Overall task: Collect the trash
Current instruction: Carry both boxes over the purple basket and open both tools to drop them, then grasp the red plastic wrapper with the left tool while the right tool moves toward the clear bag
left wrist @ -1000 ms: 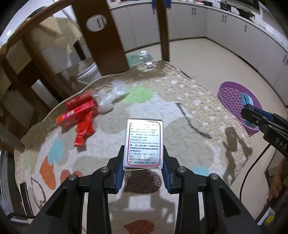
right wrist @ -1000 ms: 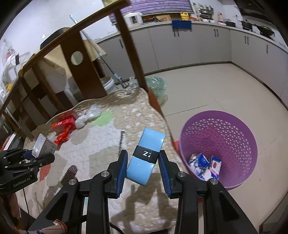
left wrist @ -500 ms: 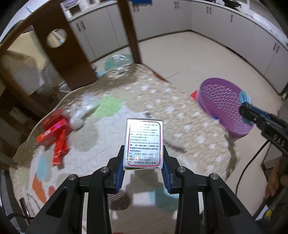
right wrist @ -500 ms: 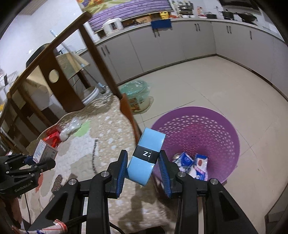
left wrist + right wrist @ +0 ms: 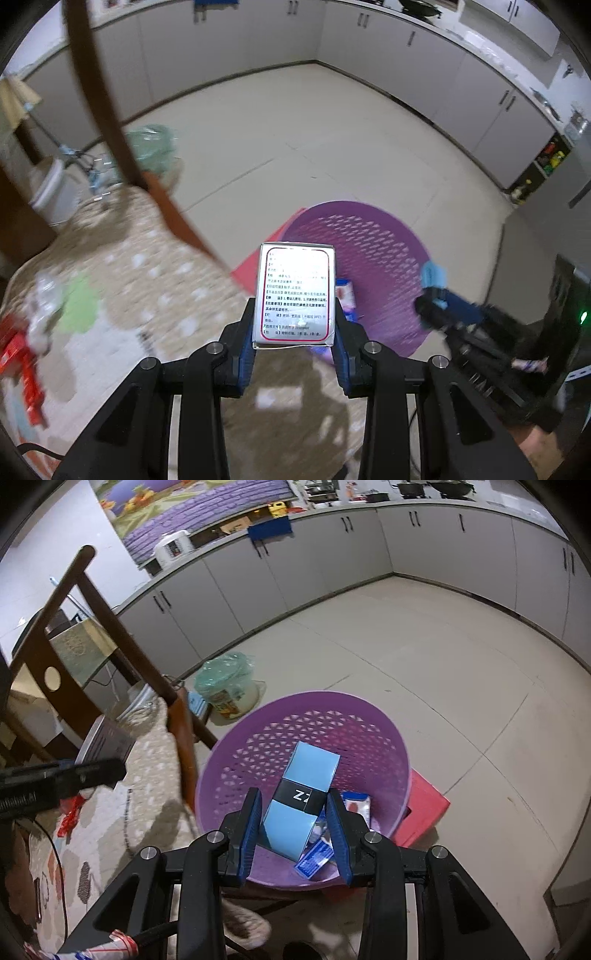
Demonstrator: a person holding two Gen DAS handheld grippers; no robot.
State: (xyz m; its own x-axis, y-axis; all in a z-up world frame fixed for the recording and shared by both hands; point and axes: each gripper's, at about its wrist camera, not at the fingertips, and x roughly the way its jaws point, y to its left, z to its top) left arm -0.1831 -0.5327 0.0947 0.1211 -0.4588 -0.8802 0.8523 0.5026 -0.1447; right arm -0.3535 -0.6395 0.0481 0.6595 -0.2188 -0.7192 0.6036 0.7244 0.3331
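Observation:
My left gripper (image 5: 294, 360) is shut on a silver box with a red-framed label (image 5: 294, 294), held above the cushion's right edge with the purple basket (image 5: 373, 236) just beyond. My right gripper (image 5: 294, 830) is shut on a light blue box with a black band (image 5: 303, 797), hanging over the mouth of the purple basket (image 5: 258, 734). Blue-and-white wrappers (image 5: 354, 805) lie on the basket floor. The right gripper (image 5: 439, 308) also shows in the left wrist view, the left gripper (image 5: 70, 775) in the right wrist view. Red packets (image 5: 18, 350) and a clear crumpled wrapper (image 5: 44, 302) remain on the cushion.
The patterned cushion (image 5: 155, 302) covers a dark wooden chair (image 5: 110, 638). A red block (image 5: 424, 808) sits under the basket. A green plastic-covered tub (image 5: 229, 686) stands on the tiled floor behind. Grey cabinets line the far walls.
Both grippers have swung right from above the cushion toward the basket, each still holding its box. The blue box now hangs over the basket; the silver box has neared the cushion's right edge.

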